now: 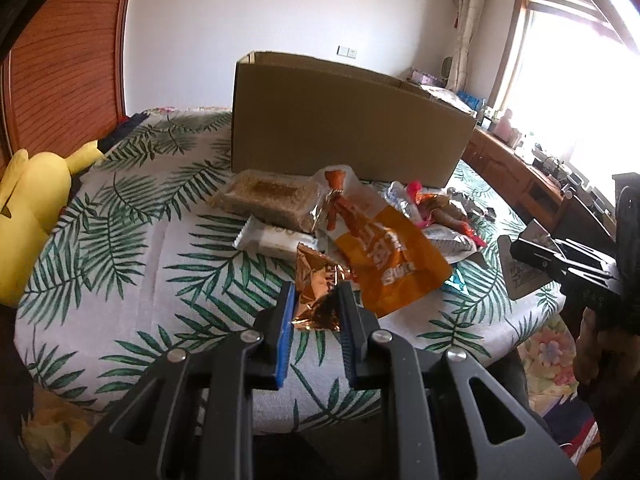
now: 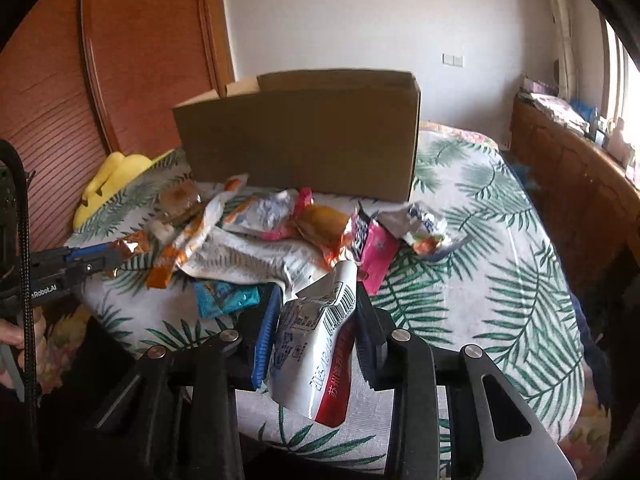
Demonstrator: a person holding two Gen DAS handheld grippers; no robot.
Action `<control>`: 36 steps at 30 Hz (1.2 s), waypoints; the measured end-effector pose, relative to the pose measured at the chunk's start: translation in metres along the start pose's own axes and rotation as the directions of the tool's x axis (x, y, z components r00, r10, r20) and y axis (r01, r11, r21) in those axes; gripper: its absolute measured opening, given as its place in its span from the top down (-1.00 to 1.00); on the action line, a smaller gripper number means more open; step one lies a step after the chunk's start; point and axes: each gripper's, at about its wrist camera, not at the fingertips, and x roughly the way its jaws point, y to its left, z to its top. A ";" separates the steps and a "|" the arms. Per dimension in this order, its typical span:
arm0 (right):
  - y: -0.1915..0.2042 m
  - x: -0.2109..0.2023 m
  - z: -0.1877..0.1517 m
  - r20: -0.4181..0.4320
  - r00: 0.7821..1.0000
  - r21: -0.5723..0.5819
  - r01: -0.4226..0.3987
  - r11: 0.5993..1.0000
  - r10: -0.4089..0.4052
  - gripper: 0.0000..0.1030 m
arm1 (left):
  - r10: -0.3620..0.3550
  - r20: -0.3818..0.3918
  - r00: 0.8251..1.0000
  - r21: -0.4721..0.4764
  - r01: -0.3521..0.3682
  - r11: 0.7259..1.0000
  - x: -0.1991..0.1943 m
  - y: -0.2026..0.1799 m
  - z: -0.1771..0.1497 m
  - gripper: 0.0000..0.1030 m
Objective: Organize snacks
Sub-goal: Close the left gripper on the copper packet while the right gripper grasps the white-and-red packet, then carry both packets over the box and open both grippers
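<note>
Seemingly crinkled copper foil packet (image 1: pixel 316 292), pinched.

Left wrist view: looks forward along the left gripper (image 1: pixel 314 300), low and close over the near left part of the bed (image 1: pixel 132 264), facing the far wall.
Right wrist view: looks forward along the right gripper (image 2: pixel 316 312) from the near edge, a little to the right, facing the same way.
Nearness: both sit close to the snack pile (image 2: pixel 256 240); the cardboard box (image 1: pixel 344 120) stands behind it.
Shared: bed, pile, box (image 2: pixel 300 140), yellow plush toy (image 1: pixel 32 200) at far left.
Cross-sight: each view catches the other gripper at its edge.
</note>
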 end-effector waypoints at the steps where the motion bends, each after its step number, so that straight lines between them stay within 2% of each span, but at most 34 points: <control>1: 0.001 -0.002 0.002 0.005 1.000 -0.002 0.000 1.000 0.000 0.33 | 0.000 0.005 1.000 0.002 0.000 1.000 -0.002 -0.001 0.000 0.65; 9: 0.001 -0.008 0.024 0.049 0.999 -0.013 -0.003 1.000 0.003 0.33 | -0.025 0.061 0.998 0.022 0.024 0.999 -0.017 -0.008 0.020 0.65; 18: -0.007 -0.006 0.072 0.117 0.993 0.002 -0.004 1.000 0.004 0.32 | -0.017 0.137 0.990 0.083 0.006 0.997 -0.024 -0.012 0.075 0.64; 30: -0.011 0.017 0.133 0.152 0.988 -0.011 0.009 1.000 -0.007 0.32 | -0.014 0.205 0.979 0.177 -0.023 0.984 -0.018 -0.025 0.139 0.64; 36: -0.012 0.034 0.153 0.155 0.988 0.001 0.013 1.000 -0.013 0.32 | -0.033 0.207 0.978 0.183 -0.006 0.983 -0.003 -0.029 0.161 0.64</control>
